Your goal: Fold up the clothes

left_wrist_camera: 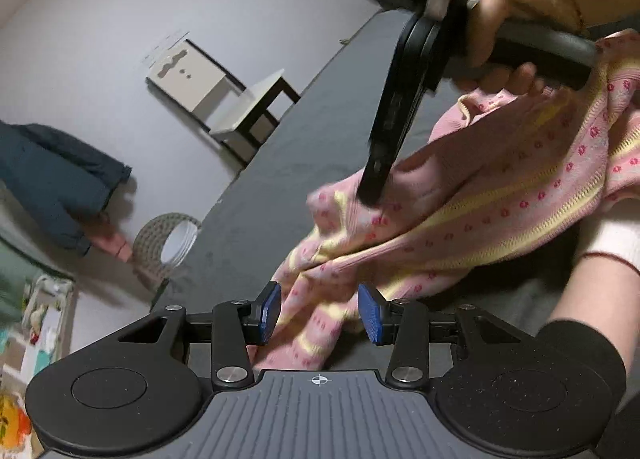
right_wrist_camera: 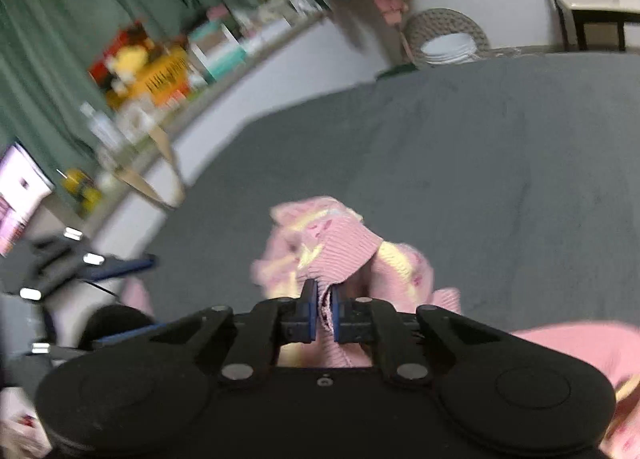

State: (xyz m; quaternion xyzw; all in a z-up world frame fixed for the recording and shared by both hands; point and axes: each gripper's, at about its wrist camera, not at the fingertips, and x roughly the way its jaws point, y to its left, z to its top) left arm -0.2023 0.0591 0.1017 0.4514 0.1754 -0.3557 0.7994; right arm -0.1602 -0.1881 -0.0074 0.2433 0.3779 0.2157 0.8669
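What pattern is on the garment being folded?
Pink knit garment with pale yellow stripes and rows of small red flower-like dots, clearest in the left wrist view.

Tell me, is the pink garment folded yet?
Not folded. The pink garment hangs bunched above the grey surface, pinched in the right tool.

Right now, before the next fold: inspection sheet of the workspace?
Surface: dark grey bed cover, wrinkled.
Job's things: pink patterned garment, bunched, partly lifted.
Clutter: nothing seen on the cover.
Grippers: left gripper open, fabric between its fingers; right gripper shut on the garment.
Cables: nothing seen.
Surroundings: woven basket, blue jacket hanging, green curtain, cluttered shelf.
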